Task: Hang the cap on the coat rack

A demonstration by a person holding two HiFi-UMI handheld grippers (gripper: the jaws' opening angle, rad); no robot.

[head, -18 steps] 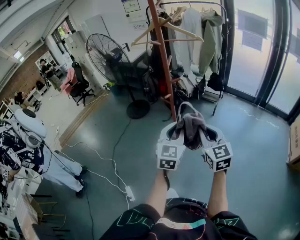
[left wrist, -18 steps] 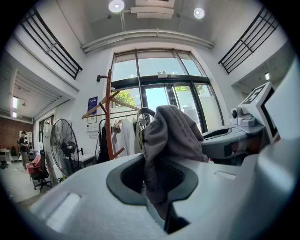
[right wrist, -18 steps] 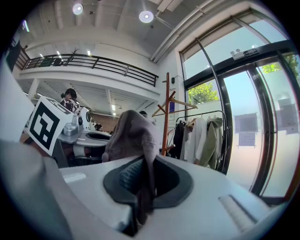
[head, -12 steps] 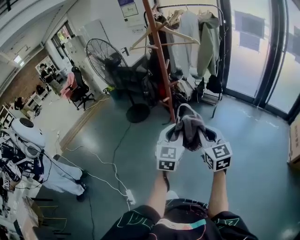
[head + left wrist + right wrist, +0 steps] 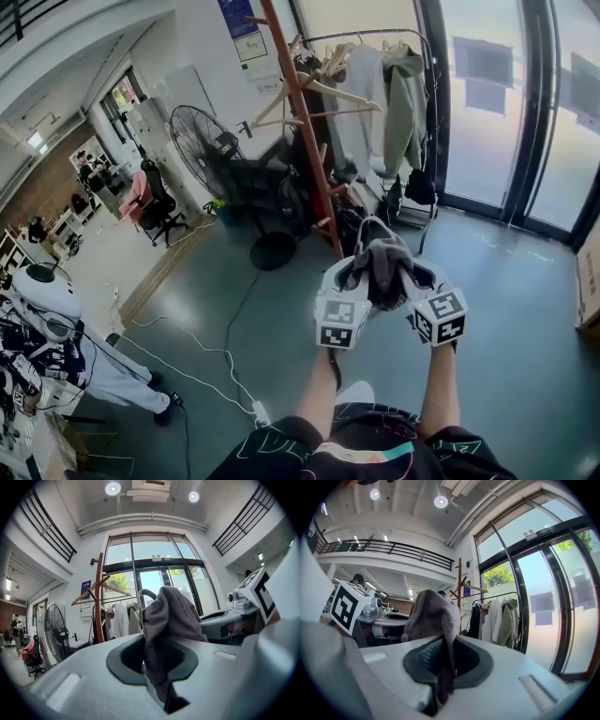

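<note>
A grey-brown cap [image 5: 382, 265] hangs between my two grippers, held up at chest height. My left gripper [image 5: 350, 270] is shut on one side of the cap [image 5: 166, 620], the cloth pinched in its jaws. My right gripper [image 5: 412, 272] is shut on the other side of the cap [image 5: 436, 620]. The coat rack [image 5: 302, 122], a red-brown wooden pole with pegs, stands ahead and slightly left; it also shows in the left gripper view as the coat rack [image 5: 99, 597] and in the right gripper view as the coat rack [image 5: 460, 595].
A metal clothes rail [image 5: 394, 94] with hanging jackets stands behind the pole. A black floor fan [image 5: 208, 141] is to its left, bags at the pole's foot. A white cable and power strip [image 5: 255, 411] lie on the floor. A person [image 5: 56, 337] sits at far left.
The view has tilted up and the rack sits slightly further left and lower in the picture. Both grippers keep the cap pinched between them, hardly shifted.
</note>
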